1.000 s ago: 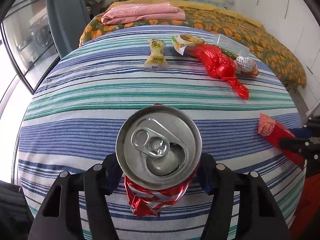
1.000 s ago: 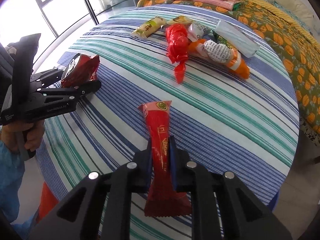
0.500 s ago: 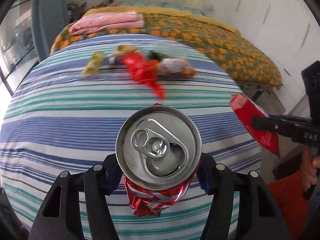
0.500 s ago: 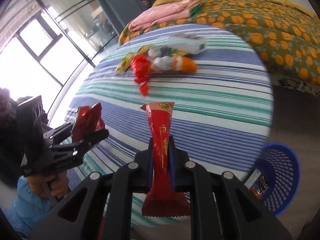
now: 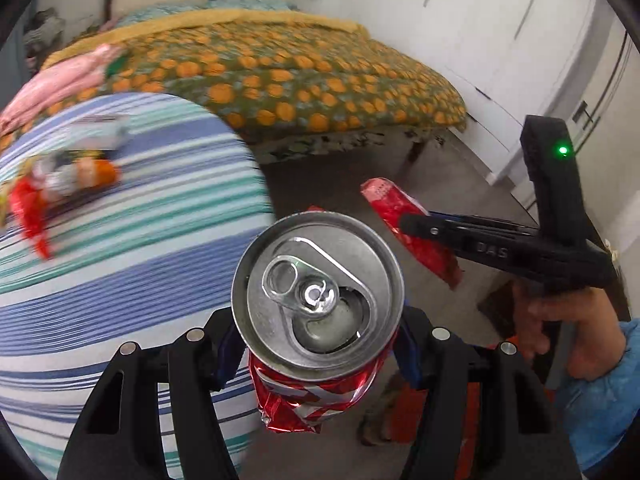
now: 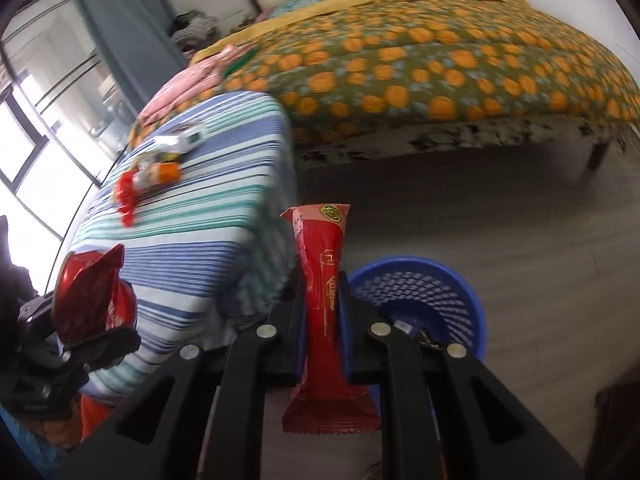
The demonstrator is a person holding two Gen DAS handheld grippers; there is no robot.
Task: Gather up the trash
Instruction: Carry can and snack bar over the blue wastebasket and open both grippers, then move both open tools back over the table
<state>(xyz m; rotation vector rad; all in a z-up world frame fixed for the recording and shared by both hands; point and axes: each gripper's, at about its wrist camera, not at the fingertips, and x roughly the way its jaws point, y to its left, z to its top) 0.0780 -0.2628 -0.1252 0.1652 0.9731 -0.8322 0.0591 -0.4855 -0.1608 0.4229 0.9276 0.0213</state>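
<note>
Both hands have swung off the striped table (image 5: pixel 120 280) toward the floor, and the blue basket (image 6: pixel 472 300) now sits just beyond the right gripper (image 6: pixel 322 300). That gripper clamps tight on the red wrapper (image 6: pixel 324 280), which stands upright between its pads, over the basket's near rim. Beside it, the left gripper (image 5: pixel 320 340) squeezes the crushed can (image 5: pixel 318 304), open top facing the camera. More litter (image 5: pixel 60 176) lies on the table.

Orange-patterned bed (image 6: pixel 440 64), grey floor (image 6: pixel 500 216), white wardrobe (image 5: pixel 500 32), bright window (image 6: pixel 24 152)
</note>
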